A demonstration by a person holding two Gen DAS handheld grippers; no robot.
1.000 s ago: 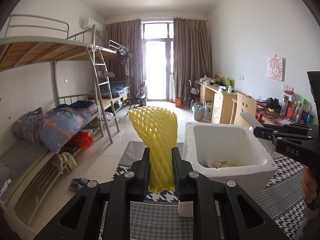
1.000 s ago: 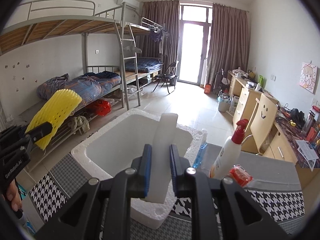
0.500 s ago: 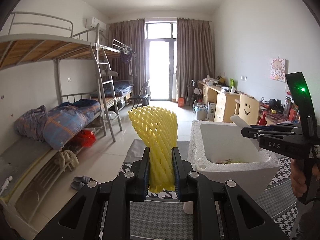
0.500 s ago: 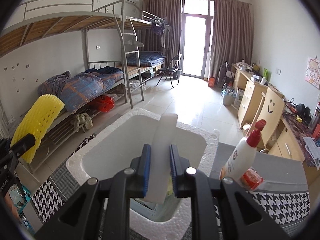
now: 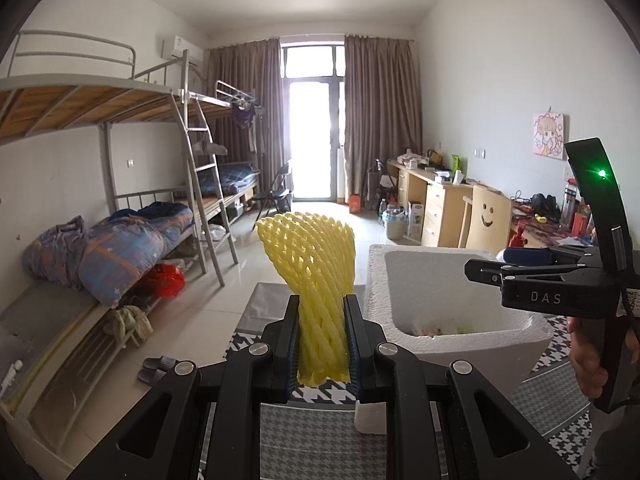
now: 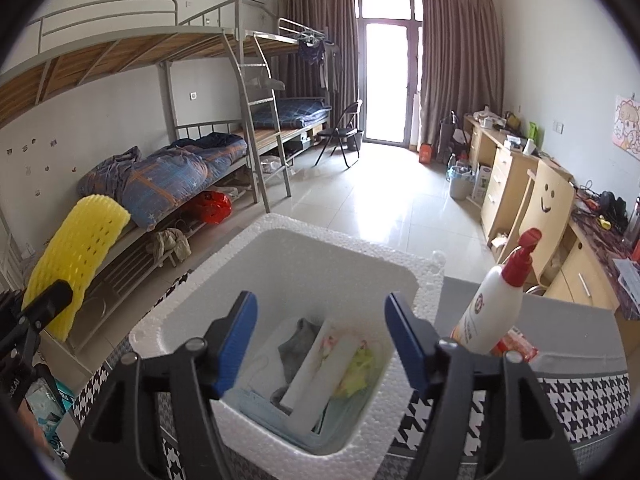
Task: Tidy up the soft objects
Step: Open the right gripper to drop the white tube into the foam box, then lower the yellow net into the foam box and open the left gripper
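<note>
Left gripper (image 5: pixel 322 340) clamped on an upright yellow foam net (image 5: pixel 316 276), beside the white foam box (image 5: pixel 460 344); right gripper (image 6: pixel 320 340), jaws just opened and empty, above the box; white foam strip (image 6: pixel 320 372) lying inside among cloths; spray bottle (image 6: pixel 496 300) just beside the box

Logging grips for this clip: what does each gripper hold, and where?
Left gripper pinches the yellow foam net near its lower end. Right gripper, jaws just opened, holds nothing.
</note>
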